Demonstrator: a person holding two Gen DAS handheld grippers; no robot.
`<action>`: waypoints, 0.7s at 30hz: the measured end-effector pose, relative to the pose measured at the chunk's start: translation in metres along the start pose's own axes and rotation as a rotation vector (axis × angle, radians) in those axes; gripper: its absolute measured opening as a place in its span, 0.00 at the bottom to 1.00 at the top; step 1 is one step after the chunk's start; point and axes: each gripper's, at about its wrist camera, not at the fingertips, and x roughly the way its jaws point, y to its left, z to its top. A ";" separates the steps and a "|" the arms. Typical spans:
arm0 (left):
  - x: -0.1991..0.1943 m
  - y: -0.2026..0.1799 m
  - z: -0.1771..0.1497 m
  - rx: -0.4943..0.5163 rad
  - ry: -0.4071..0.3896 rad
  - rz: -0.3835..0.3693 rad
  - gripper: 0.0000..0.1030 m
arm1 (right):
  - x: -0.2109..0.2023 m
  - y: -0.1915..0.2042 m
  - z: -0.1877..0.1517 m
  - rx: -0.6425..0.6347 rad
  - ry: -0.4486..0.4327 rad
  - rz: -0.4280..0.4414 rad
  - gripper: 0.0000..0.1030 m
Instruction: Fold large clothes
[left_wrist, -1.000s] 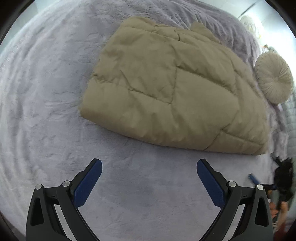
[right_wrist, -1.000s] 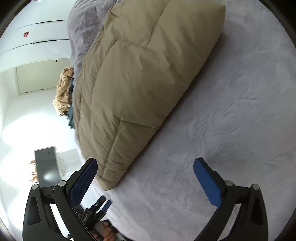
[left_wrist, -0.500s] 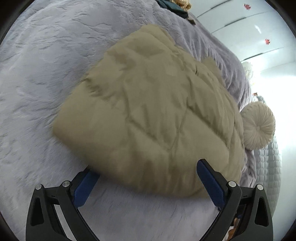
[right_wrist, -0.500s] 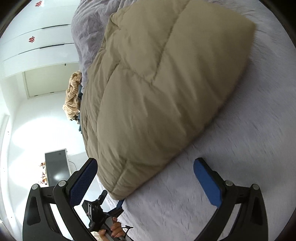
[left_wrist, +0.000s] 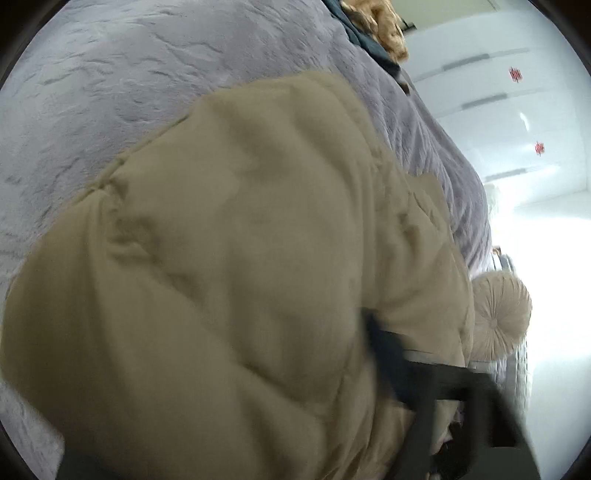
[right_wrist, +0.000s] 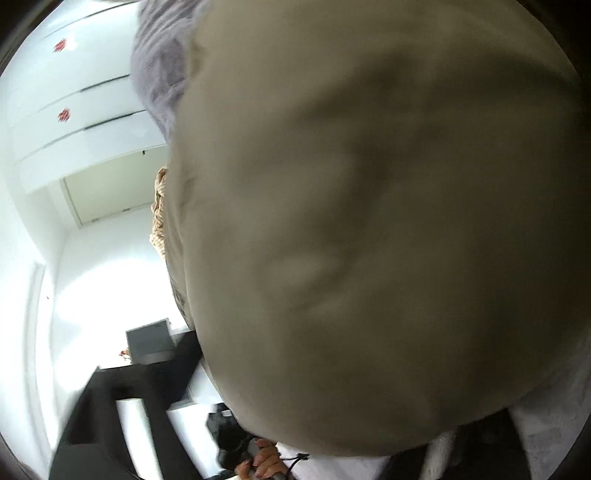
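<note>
Left wrist view: bed (left_wrist: 147, 74) with grey plush cover, one. On it one tan quilted coat (left_wrist: 240, 277), already folded into a thick bundle, lying near the bed's edge. Judgement: most folds done; what's left is probably one more fold or lifting the bundle away.

Both tongs have just been closing, coat between the jaws. Left gripper (left_wrist: 236, 413): one dark finger (left_wrist: 384, 354) shows against the coat, the other is buried, so it appears to pinch the bundle's edge. Right gripper (right_wrist: 291, 446): padding fills its view, blurred; fingers partly closed, firm grip can't be confirmed.

Counts: one round tufted cushion (left_wrist: 498, 317), one heap of other clothes (left_wrist: 373, 29) at the far end, one person's hand (right_wrist: 264, 461) low in the right view.
</note>
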 end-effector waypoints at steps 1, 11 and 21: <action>-0.004 -0.002 0.001 0.012 0.006 -0.016 0.37 | -0.001 -0.002 0.000 0.010 0.003 0.013 0.53; -0.068 -0.042 -0.010 0.254 0.009 -0.077 0.22 | -0.035 0.010 -0.016 -0.074 0.039 0.081 0.32; -0.137 0.002 -0.065 0.241 0.121 -0.063 0.22 | -0.089 -0.023 -0.060 -0.028 0.089 0.054 0.32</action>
